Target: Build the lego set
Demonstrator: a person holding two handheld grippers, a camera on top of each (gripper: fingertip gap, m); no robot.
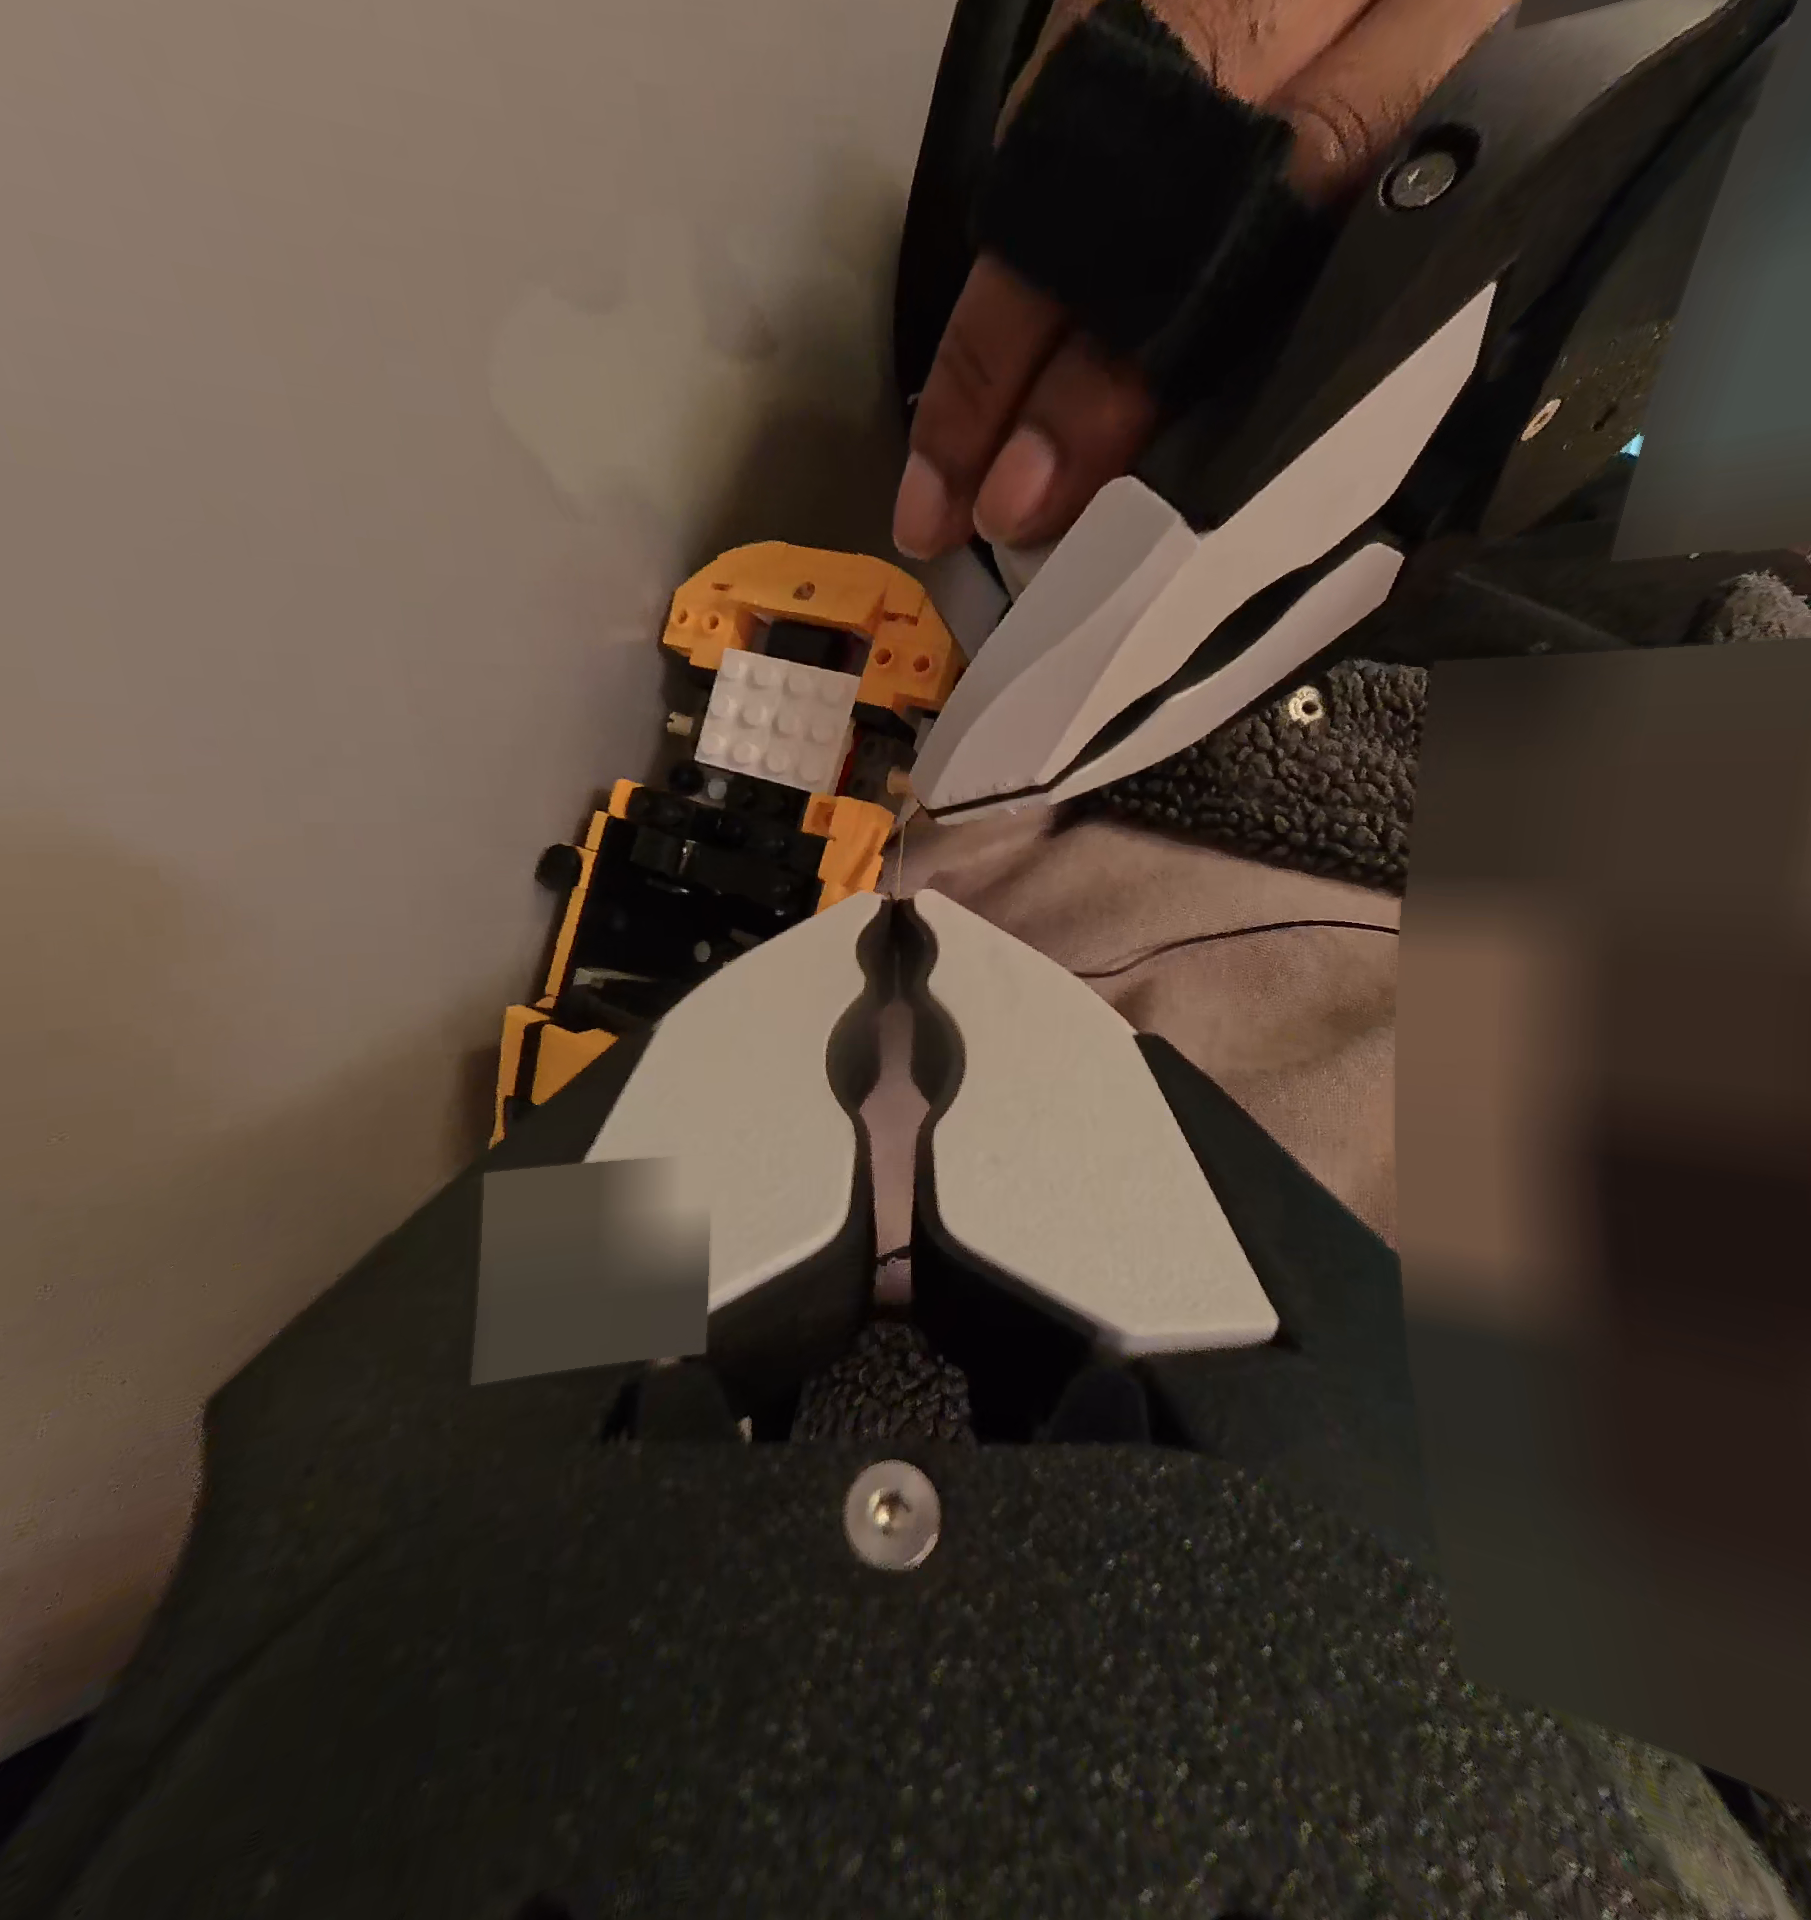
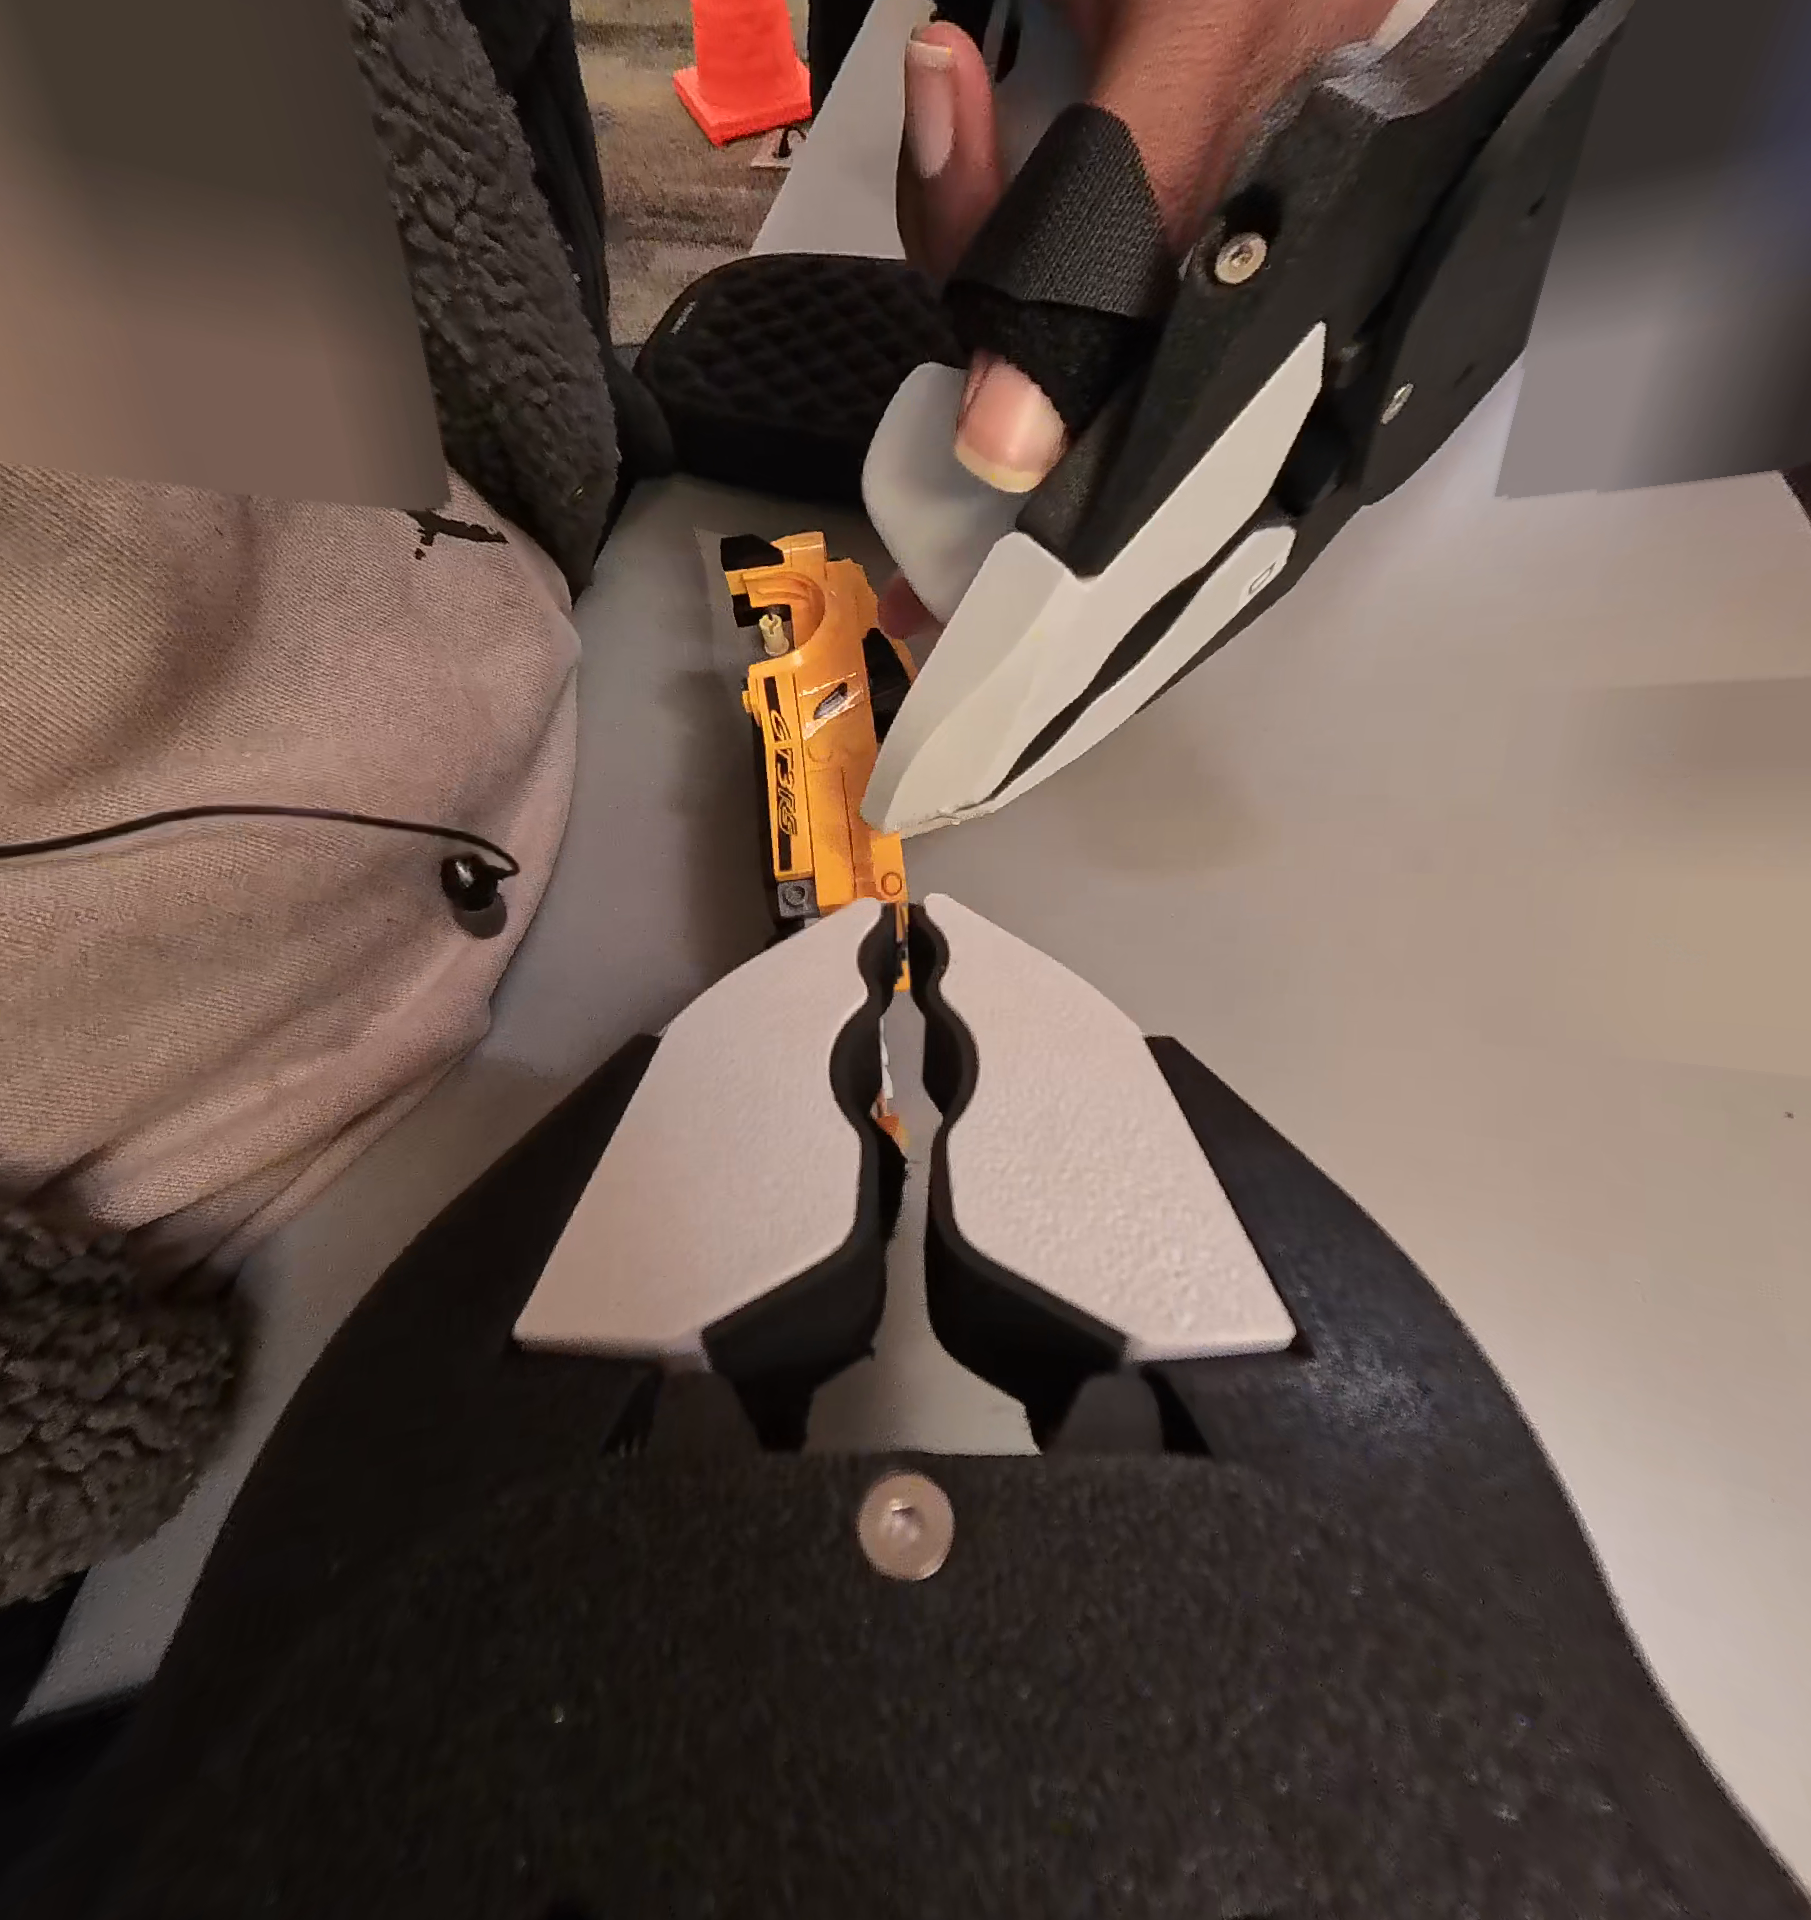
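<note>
A yellow-orange and black lego car with a white studded plate in its middle lies on the pale table. In the right wrist view I see its sticker-marked side. My left gripper is shut, its tips at the car's orange side edge. My right gripper is also shut, and a strip of the car shows through the slit between its fingers. Each gripper shows in the other's view, coming from the upper right: the right one and the left one. Their tips nearly meet. A thin pale strand runs between them.
A person's beige garment with a black wire and clip and a dark fleece jacket crowd the table edge by the car. A black mesh pad and an orange cone lie beyond. Bare table extends right. My two grippers' fingertips are within a few centimetres of each other.
</note>
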